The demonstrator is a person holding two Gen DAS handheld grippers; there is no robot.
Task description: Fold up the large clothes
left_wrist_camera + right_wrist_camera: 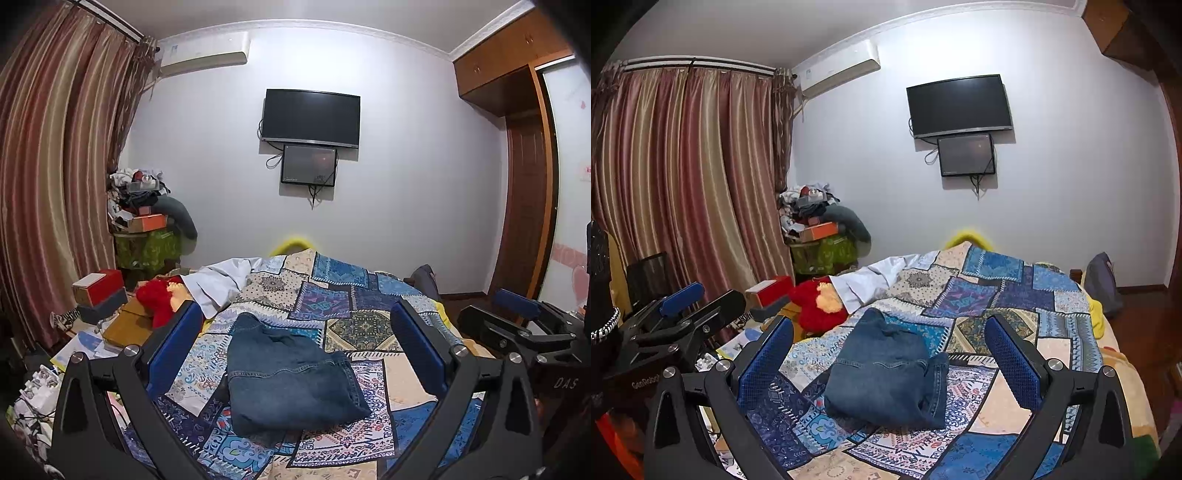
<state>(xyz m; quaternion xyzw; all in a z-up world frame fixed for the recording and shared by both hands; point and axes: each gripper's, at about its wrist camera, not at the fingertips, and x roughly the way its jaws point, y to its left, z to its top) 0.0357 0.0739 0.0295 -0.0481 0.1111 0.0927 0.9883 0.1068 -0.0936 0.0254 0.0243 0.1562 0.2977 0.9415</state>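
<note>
Patchwork bedspread (354,325) covers bed; TV (311,117) on far wall. Folded jeans (291,376) near centre, red plush (816,306) far left. Left gripper (295,354) and right gripper (888,360) spread wide, empty.

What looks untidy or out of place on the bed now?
The folded jeans lie compact on the patchwork quilt, but one hem corner sticks out, uneven. A white cloth lies crumpled at the far side. Both grippers are open, holding nothing.

The near edge of the patchwork quilt (332,461) is cut off by the bottom of both views. The far edge of the bed is hidden behind the quilt's rise. The text on the small screen (308,165) is too small to be read.
</note>
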